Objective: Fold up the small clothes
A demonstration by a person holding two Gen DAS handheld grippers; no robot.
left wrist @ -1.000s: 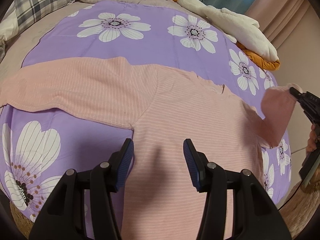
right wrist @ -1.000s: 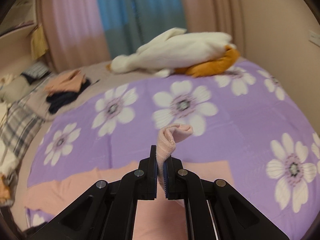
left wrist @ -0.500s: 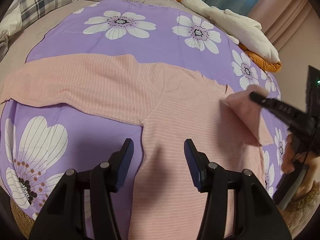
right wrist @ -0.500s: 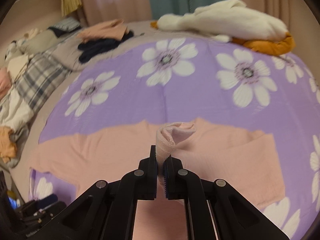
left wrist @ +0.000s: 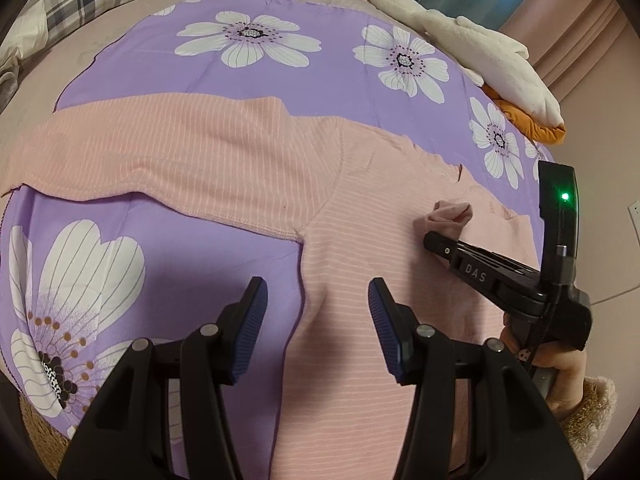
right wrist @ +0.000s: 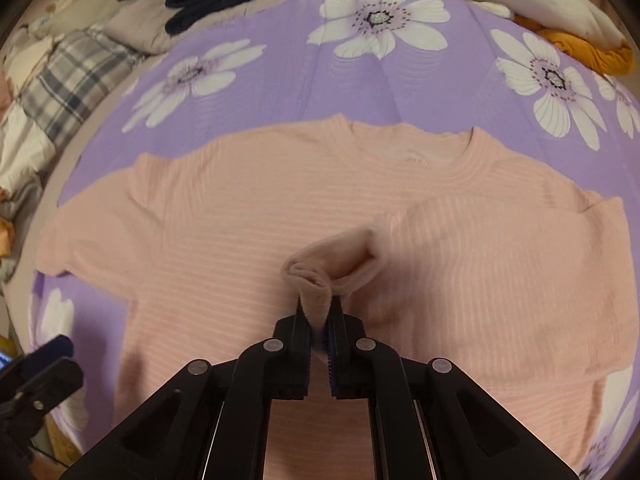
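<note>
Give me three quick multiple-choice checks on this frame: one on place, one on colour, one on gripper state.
1. Where is the sleeve cuff that the right gripper holds?
A. over the shirt's chest
B. off the bed
C. on the plaid pillow

2. What colour is the shirt?
A. navy
B. pink
C. white

3. How do the left gripper's jaws stand?
A. shut on the hem
B. shut, holding nothing
C. open, holding nothing

Answers: 1 A, the cuff sits above the shirt body; 2 B, pink with pale stripes; 3 C, its fingers stand apart above the cloth.
</note>
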